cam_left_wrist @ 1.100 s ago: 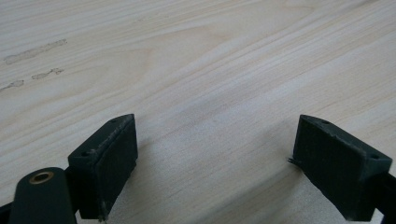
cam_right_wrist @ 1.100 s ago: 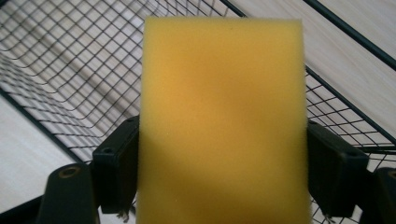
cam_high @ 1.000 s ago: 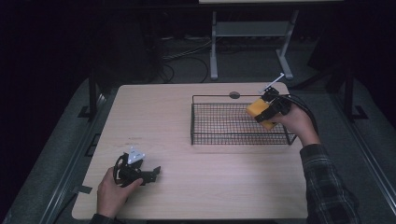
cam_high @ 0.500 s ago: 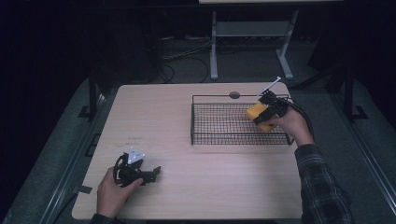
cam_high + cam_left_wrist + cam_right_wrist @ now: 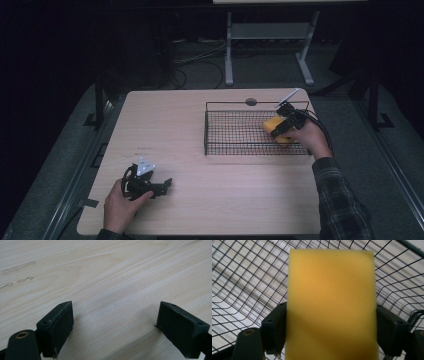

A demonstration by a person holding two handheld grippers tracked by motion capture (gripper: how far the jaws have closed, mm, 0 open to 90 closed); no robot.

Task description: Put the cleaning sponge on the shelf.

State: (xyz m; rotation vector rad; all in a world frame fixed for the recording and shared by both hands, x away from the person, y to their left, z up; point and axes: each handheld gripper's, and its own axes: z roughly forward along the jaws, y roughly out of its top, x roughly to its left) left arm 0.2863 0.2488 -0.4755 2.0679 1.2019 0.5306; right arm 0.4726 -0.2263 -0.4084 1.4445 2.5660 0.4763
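Note:
A yellow sponge [image 5: 274,125] hangs inside the right end of a black wire basket [image 5: 235,131], held by my right gripper [image 5: 281,127]. In the right gripper view the sponge [image 5: 331,305] stands upright between both black jaws, which press its sides, with the basket mesh [image 5: 244,277] behind it. My left gripper [image 5: 167,183] rests on the wooden table [image 5: 170,125] near the front left corner. Its jaws stand wide apart in the left gripper view, left gripper [image 5: 115,327] open over bare wood with nothing between them.
A round grommet hole [image 5: 251,102] sits in the table behind the basket. A white stand's legs [image 5: 270,45] and cables lie on the dark floor beyond the far edge. Bare wood spans the table's middle and left.
My right gripper has carried the sponge leftward and down, from the basket's right rim into its right end. The left gripper has stayed put.

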